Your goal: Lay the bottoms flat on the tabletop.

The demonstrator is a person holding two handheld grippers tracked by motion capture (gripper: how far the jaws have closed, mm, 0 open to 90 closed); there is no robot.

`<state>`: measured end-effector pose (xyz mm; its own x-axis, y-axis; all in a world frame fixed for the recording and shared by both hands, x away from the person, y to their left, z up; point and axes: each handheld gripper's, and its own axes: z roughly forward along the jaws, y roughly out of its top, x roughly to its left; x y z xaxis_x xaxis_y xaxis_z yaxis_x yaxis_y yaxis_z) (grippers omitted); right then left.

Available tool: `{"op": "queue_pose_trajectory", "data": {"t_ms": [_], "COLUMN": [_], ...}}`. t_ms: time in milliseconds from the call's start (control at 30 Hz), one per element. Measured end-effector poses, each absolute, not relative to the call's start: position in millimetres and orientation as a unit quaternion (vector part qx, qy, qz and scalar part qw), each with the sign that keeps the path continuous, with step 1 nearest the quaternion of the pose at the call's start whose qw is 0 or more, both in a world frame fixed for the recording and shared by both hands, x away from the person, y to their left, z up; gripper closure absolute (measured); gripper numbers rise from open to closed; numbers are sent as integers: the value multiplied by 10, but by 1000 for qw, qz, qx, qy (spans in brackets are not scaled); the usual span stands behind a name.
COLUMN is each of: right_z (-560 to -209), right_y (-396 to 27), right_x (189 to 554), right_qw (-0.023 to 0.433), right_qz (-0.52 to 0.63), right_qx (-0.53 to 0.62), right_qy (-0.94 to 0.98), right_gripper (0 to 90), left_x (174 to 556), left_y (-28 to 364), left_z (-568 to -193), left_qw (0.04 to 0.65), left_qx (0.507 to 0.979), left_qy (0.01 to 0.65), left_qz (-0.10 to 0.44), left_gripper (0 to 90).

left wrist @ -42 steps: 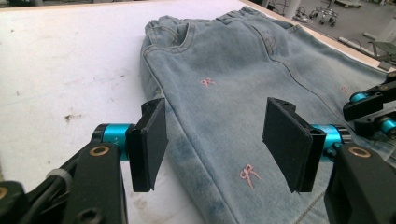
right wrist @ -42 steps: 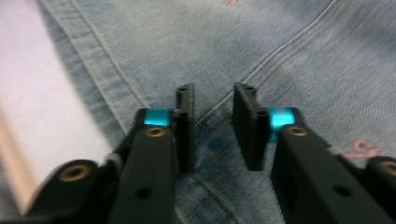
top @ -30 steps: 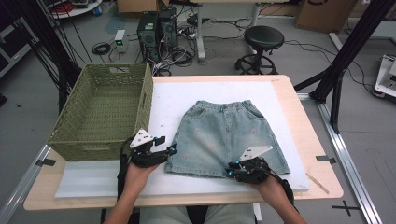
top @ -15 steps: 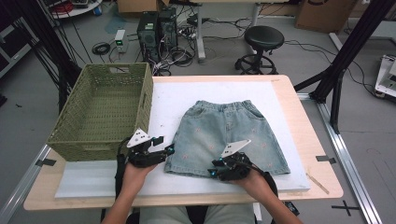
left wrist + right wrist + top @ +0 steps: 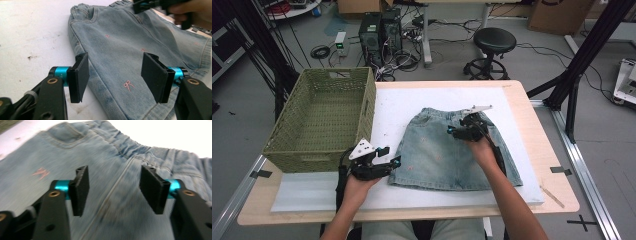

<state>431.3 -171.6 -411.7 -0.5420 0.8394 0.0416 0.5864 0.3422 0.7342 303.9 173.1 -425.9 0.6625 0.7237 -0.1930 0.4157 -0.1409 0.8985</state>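
The right gripper view is coming through smeared, so the stitching of the denim skirt [image 5: 117, 170] is blurring there, and its hem is falling outside that picture. In the high view the person's right forearm is covering part of the skirt's right side.

The skirt is lying flat, waistband away from the person, on the white mat [image 5: 412, 107] that is covering the wooden table [image 5: 532, 115]. It is pale, washed-out blue denim, flaring from a gathered elastic waist to a wider stitched hem, and small pink embroidered marks are dotting the front.

The left gripper [image 5: 115, 75] is sitting at the skirt's lower left corner, its black padded jaws standing apart with the hem edge between them, the pads pressing on nothing. The right gripper [image 5: 113, 191] is hovering over the centre seam just below the waistband; its jaws have just been opening and are gaping over the cloth.

A green woven basket [image 5: 319, 120] is standing left of the skirt.
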Motion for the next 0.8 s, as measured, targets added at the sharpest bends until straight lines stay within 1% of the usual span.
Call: {"op": "queue_pose_trajectory", "data": {"t_ms": [167, 200, 333, 400, 467, 500, 567, 633, 700, 800], "right_z": [-4268, -4299, -4385, -4381, -4326, -4272, -4175, -4084, -4067, -4140], "right_y": [-1519, -1459, -1298, -1302, -1376, -1445, -1607, -1871, -2099, -2305], "right_x": [4624, 4655, 4644, 4633, 4606, 4575, 4509, 4449, 4441, 4463], "right_qw": [144, 146, 189, 188, 163, 155, 158, 191, 208, 210], "right_qz": [323, 307, 291, 293, 315, 335, 372, 383, 362, 318], "right_qx": [474, 473, 448, 442, 431, 433, 442, 464, 485, 501], "right_qy": [806, 813, 824, 827, 830, 822, 801, 776, 768, 777], "right_gripper": [489, 490, 490, 476, 378, 370, 370, 382, 413, 430], "left_x": [3044, 3043, 3052, 3059, 3060, 3061, 3062, 3063, 3061, 3066], "left_y": [1723, 1718, 1700, 1696, 1698, 1700, 1700, 1698, 1691, 1678], "left_z": [-4269, -4271, -4283, -4282, -4274, -4271, -4271, -4272, -4272, -4271], "left_qw": [530, 529, 527, 528, 530, 530, 532, 532, 533, 534], "left_qx": [743, 745, 748, 747, 747, 746, 744, 743, 744, 744], "left_qy": [383, 382, 379, 379, 378, 378, 380, 381, 379, 379], "left_qz": [142, 141, 138, 137, 138, 138, 138, 138, 138, 137], "left_gripper": [393, 392, 393, 393, 392, 393, 393, 393, 392, 393]}}
